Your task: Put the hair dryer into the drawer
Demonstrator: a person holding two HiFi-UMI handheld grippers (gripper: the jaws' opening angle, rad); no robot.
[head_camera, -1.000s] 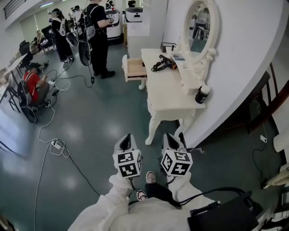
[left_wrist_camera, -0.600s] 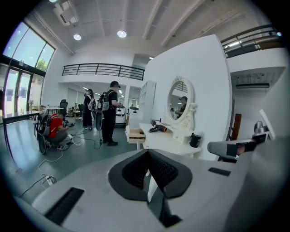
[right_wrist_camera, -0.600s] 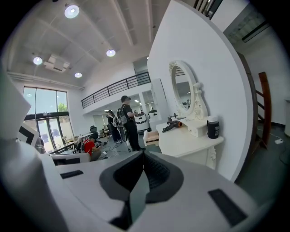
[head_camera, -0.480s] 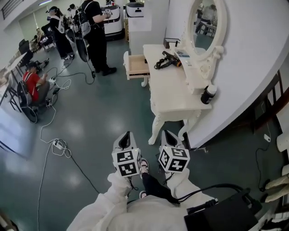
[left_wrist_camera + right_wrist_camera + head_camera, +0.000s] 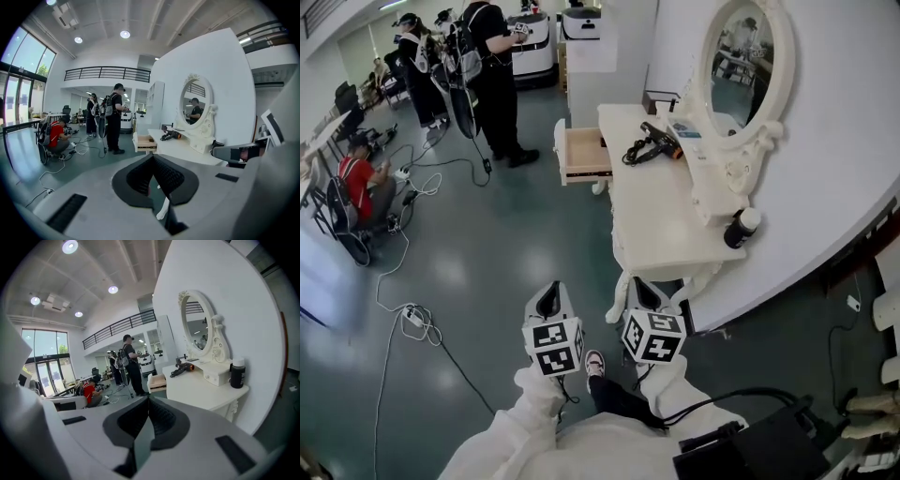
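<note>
A black hair dryer [image 5: 652, 146] with its cord lies at the far end of the white dressing table [image 5: 661, 220], beside the oval mirror. The table's drawer [image 5: 584, 155] stands pulled out on the left side, showing its wooden inside. Both grippers are held low in front of me, well short of the table. My left gripper [image 5: 550, 291] is shut and empty. So is my right gripper [image 5: 643, 287], which is near the table's front leg. In the left gripper view the hair dryer [image 5: 169, 136] and drawer [image 5: 146, 142] show far ahead. The right gripper view shows the hair dryer [image 5: 183, 368] and drawer [image 5: 158, 382] too.
A black bottle [image 5: 739, 228] stands at the table's near right corner by the mirror stand [image 5: 722, 169]. Several people [image 5: 492, 75] stand beyond the drawer, and one in red [image 5: 356, 183] sits on the left. Cables [image 5: 417, 314] trail over the green floor.
I have walked toward the dressing table. Both grippers came forward together, still shut, and the table and drawer now sit larger and nearer in the head view.
</note>
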